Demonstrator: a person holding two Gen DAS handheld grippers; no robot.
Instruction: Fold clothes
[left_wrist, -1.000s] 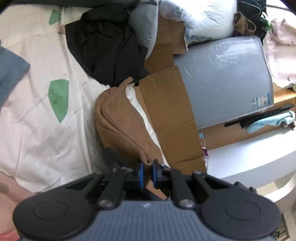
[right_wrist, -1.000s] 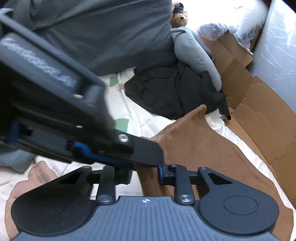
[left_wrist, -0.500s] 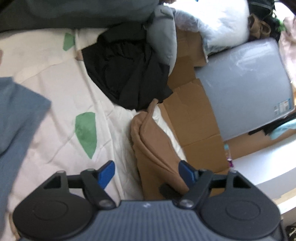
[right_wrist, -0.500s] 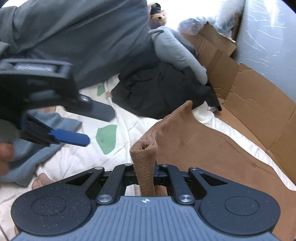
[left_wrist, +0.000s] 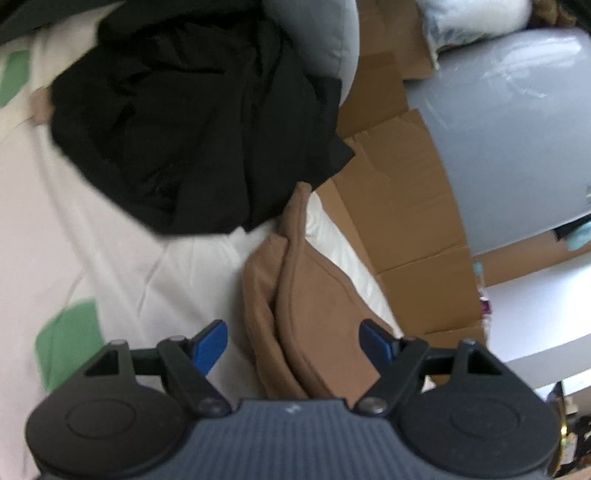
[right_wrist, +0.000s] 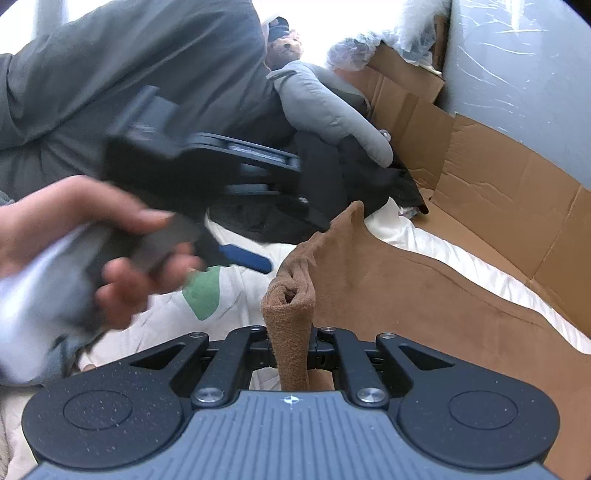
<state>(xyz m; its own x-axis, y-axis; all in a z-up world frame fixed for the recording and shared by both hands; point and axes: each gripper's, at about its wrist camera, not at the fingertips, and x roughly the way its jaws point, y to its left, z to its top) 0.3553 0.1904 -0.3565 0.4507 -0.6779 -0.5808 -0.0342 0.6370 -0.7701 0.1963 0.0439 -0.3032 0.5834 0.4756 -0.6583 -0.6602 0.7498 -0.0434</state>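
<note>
Pinching a rolled tip of the brown garment (right_wrist: 291, 325) between pads pressed tightly together, the right gripper (right_wrist: 291, 350) holds that end up off the bed sheet (right_wrist: 236, 310), so the cloth drops away from it to the right and spreads flat toward the cardboard (right_wrist: 491, 184).

The left gripper (left_wrist: 293, 341) hovers with its blue fingertips (left_wrist: 208, 341) spread wide and nothing between the pads. In its own view the brown garment (left_wrist: 314, 306) lies directly ahead and below the jaws, doubled into a long fold whose axis runs away from the gripper toward the black clothing (left_wrist: 192, 122) heaped farther up the bed.

The fold's near end sits between the open fingers but lower, untouched. Judging by this, the left gripper is the free one and the nearer to the loose edge; its next grasp likely depends on dropping onto that edge across, not along, the fold.
</note>
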